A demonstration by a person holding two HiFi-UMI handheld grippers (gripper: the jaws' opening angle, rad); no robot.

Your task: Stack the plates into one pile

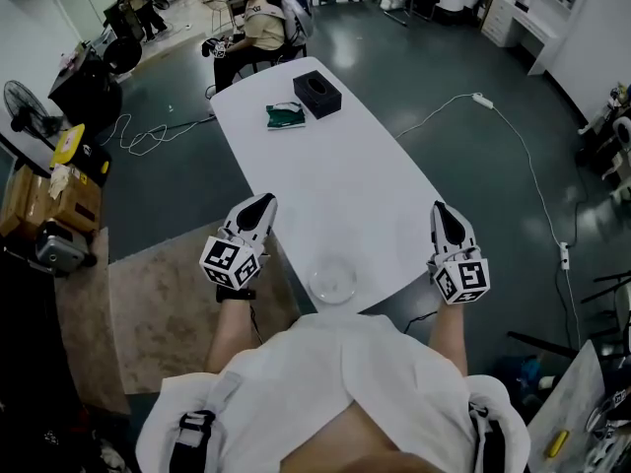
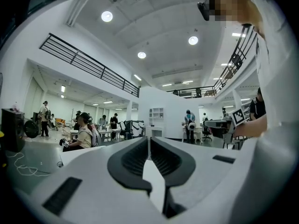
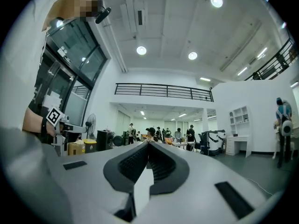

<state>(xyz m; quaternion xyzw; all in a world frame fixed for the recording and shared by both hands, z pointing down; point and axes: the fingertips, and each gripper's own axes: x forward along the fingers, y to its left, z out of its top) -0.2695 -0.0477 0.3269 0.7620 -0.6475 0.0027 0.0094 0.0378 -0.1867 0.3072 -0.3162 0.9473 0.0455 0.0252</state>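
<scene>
Clear glass plates (image 1: 332, 282) lie as one round shape at the near edge of the white table (image 1: 335, 180); I cannot tell how many lie there. My left gripper (image 1: 265, 202) hovers by the table's left edge, left of the plates, jaws shut and empty. My right gripper (image 1: 439, 208) is held off the table's right edge, right of the plates, also shut on nothing. In the left gripper view the left gripper (image 2: 148, 138) points level across the room, jaws together. In the right gripper view the right gripper (image 3: 148, 146) does the same. No plate shows in either gripper view.
A black tissue box (image 1: 317, 94) and a green-and-white item (image 1: 286, 114) sit at the table's far end. A seated person (image 1: 262, 23) is beyond it. A white cable (image 1: 523, 166) runs over the floor on the right; a rug (image 1: 168, 304), boxes (image 1: 49, 200) and a fan (image 1: 25, 106) are on the left.
</scene>
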